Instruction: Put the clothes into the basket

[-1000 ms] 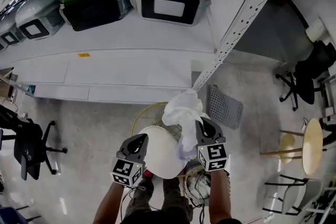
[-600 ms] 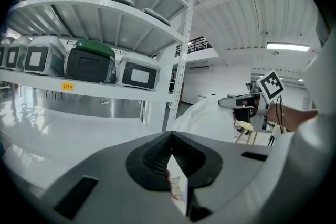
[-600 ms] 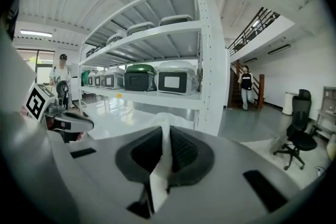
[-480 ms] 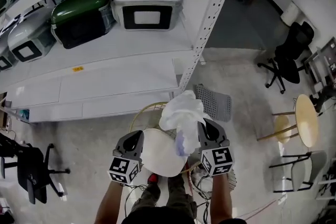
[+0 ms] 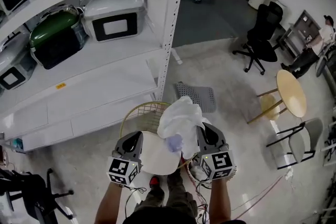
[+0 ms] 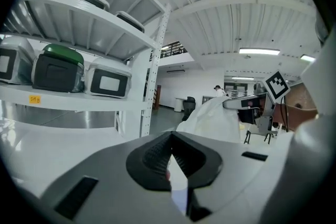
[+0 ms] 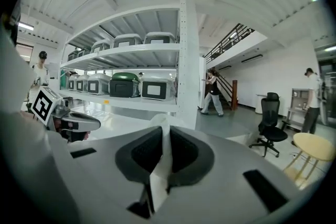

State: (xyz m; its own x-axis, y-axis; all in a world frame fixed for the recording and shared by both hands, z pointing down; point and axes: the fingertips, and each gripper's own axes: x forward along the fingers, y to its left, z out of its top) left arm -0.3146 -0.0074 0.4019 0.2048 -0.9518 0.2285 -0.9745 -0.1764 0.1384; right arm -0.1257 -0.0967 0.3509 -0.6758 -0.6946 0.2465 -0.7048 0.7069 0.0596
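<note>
One white garment (image 5: 181,119), pinched in right gripper (image 7: 161,157), hangs over wire basket (image 5: 135,115), ready for dropping in. Left gripper (image 6: 170,160) is clenched, seemingly on the same cloth.

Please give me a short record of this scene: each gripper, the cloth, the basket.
right gripper: shut on the white cloth
left gripper: jaws together, nothing seen between the pads
white cloth: bunched, held up, overlapping the basket in the head view
basket: wire, yellow rim, beside the shelf
</note>
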